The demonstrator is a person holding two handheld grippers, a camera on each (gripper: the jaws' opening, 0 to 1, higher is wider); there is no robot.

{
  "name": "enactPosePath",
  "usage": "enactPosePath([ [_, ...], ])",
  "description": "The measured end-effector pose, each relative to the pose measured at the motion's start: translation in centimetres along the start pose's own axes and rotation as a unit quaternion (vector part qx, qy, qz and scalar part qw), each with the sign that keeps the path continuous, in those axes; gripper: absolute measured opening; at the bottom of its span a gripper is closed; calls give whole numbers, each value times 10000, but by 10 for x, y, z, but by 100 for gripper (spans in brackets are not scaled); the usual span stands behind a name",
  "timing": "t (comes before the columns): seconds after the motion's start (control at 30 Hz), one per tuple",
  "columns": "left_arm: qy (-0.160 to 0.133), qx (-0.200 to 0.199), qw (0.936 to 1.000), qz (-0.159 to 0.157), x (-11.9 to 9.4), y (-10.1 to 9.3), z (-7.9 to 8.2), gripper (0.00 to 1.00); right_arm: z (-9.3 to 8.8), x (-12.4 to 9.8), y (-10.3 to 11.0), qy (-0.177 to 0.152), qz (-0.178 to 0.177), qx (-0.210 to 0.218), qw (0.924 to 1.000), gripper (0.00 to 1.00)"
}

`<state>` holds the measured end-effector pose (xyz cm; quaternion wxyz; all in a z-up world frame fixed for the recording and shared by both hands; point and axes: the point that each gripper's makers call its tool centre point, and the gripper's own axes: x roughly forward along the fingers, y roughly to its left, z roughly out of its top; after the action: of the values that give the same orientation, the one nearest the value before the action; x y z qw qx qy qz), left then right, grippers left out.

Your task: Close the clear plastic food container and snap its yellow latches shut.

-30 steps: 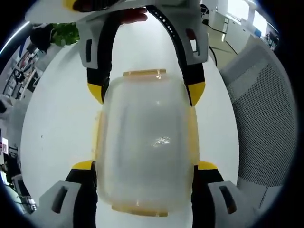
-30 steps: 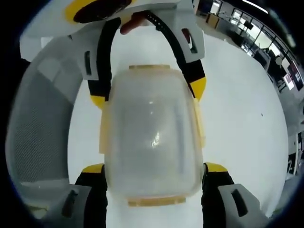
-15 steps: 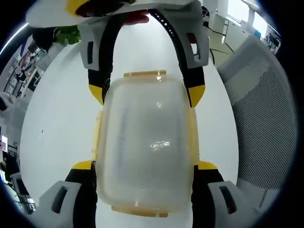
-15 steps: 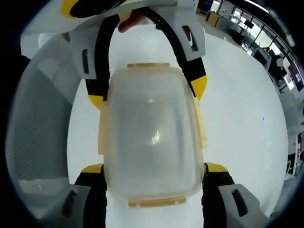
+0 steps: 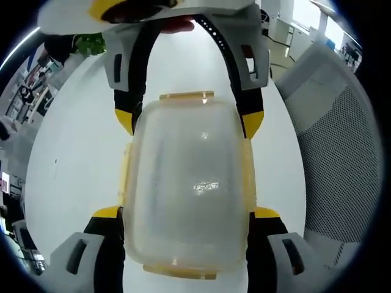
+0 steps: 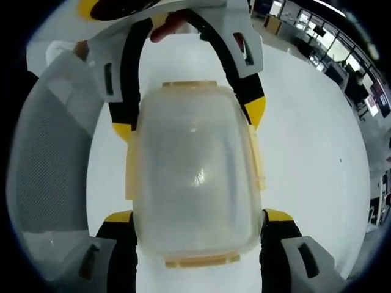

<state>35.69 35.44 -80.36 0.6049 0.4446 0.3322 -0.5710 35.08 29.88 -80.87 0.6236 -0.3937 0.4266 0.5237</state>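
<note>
Clear plastic container (image 5: 186, 189) sits on white bench (image 5: 67, 165), lid on, w/ yellow latches (image 5: 186, 96) at both ends and along both long sides. Left hand-held gripper (image 5: 186, 213) straddles the near end, yellow-tipped jaws touching the container's two long sides, so it's clamped on the box. Right hand-held gripper (image 5: 189, 119) comes in from the far end in left gripper view, its tips pressed on the sides there too. Right gripper view mirrors this: container (image 6: 195, 177) between own jaws of right hand-held gripper (image 6: 195, 217), left one (image 6: 189, 119) opposite. Fingers (image 6: 168, 24) of a person visible at top. Grey mesh chair (image 5: 333, 152) beside bench.
</note>
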Motion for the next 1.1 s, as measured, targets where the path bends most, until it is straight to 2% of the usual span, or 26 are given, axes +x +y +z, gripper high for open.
enactPosePath([
  [0.73,-93,14,9999,-36,-9,-2,-23,83,23,9,5,119,-30,84,9999,84],
  [0.9,-37,11,10000,-39,-8,-1,-28,85,27,11,4,110,-61,108,9999,84],
  [1.1,3,-6,9999,-117,-7,-1,-27,86,26,11,4,118,-61,104,9999,85],
])
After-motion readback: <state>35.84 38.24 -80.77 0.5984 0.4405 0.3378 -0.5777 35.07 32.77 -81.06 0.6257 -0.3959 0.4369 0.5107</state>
